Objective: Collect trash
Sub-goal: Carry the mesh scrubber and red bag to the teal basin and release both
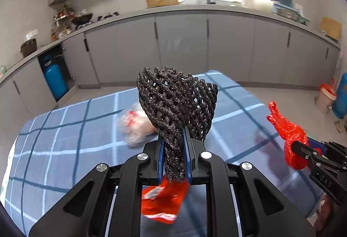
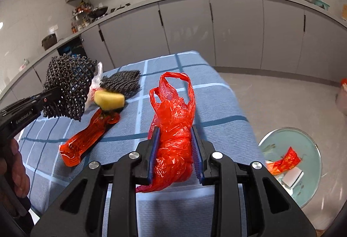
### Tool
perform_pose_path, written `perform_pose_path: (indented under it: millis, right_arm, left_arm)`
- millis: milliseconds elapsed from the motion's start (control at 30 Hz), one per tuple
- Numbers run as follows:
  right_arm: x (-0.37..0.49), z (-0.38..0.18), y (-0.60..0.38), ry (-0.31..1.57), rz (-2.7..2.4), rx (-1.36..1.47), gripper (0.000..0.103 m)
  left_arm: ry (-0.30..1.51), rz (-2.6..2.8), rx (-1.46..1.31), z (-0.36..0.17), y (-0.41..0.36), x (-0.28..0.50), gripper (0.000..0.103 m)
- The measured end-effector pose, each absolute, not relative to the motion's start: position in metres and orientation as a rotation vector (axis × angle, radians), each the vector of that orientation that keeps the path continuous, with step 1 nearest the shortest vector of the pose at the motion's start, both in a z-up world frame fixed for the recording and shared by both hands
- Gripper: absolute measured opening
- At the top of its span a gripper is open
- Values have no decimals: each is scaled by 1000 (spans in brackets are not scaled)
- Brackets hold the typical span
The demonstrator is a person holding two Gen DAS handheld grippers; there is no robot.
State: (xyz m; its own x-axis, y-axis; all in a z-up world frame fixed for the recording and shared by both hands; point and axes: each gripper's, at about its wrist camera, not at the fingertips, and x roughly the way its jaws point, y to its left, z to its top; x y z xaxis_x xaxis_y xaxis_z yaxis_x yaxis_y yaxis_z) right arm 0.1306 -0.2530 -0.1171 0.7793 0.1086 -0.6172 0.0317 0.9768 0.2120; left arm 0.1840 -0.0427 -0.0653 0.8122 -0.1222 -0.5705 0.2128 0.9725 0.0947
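While the left wrist view looks along the table (image 1: 54, 150), the left gripper (image 1: 174, 156) is clamped on the narrow end of a black foam net (image 1: 176, 104), which stands up and fans out away from the fingers, clear of the checked cloth. A red wrapper (image 1: 163, 202) lies on the cloth directly beneath the jaws, and a blurred clear bag (image 1: 135, 125) lies further along, to the left. At the far right the right gripper (image 1: 303, 151) carries a red plastic bag (image 1: 288, 130).

From the right wrist view, the right gripper (image 2: 175, 150) is closed on that red plastic bag (image 2: 173, 124), long axis running forward between the fingers, handles uppermost. The bin (image 2: 303, 150) sits on the floor below and to the right, past the table edge, partly filled. Judged from this, the right gripper is the nearer to the bin; its bag needs carrying rightward and down. A yellow sponge (image 2: 109, 100) and a second black net (image 2: 123, 83) remain on the cloth near the left gripper (image 2: 46, 96)
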Motion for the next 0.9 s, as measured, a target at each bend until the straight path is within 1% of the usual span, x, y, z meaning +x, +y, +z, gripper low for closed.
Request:
perform_pose_path:
  millis: [467, 900]
  right_arm:
    - [95, -115, -327, 639, -96, 284, 29]
    - [73, -126, -393, 644, -242, 315, 30]
  left_arm:
    - [573, -394, 243, -60, -142, 161, 16]
    - [587, -589, 304, -76, -229, 144, 16]
